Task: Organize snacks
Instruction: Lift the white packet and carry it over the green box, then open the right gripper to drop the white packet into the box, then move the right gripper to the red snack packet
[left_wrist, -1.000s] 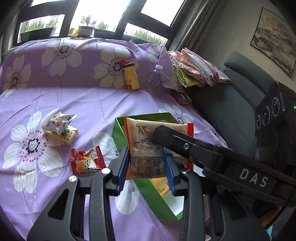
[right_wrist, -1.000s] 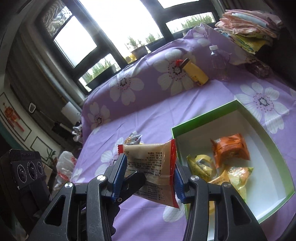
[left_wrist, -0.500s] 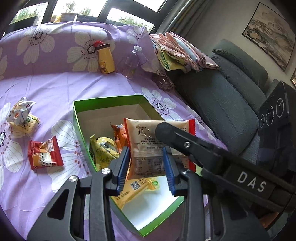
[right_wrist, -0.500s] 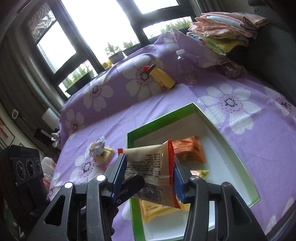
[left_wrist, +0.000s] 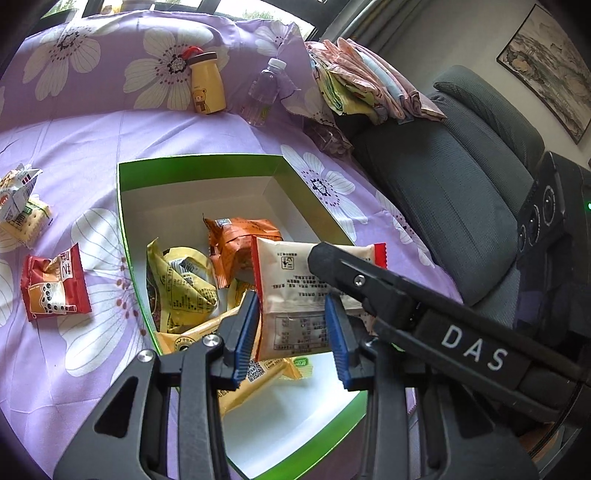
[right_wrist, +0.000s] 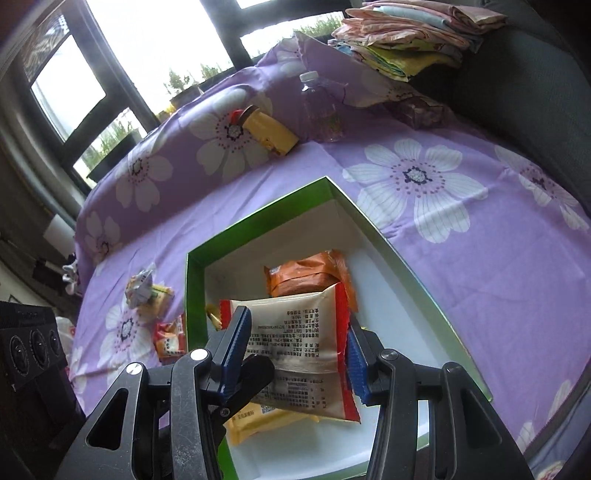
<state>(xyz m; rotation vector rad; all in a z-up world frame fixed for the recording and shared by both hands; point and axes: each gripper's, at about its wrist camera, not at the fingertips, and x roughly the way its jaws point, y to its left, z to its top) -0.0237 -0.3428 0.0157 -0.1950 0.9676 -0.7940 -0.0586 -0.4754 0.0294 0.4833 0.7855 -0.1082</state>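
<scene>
Both grippers are shut on one cream snack packet with red ends, held above the green box with a white inside. My left gripper holds its lower edge; my right gripper grips the same packet from the side, and its finger crosses the left wrist view. In the box lie an orange packet, a yellow packet and a yellow-orange packet. On the cloth left of the box lie a red packet and a cracker packet.
A purple flowered cloth covers the surface. At the back stand a yellow bear bottle and a clear water bottle. Folded cloths lie on a grey sofa at the right.
Both grippers have carried the cream packet to the right, from beside the box to over it, and lowered it toward the packets inside.
</scene>
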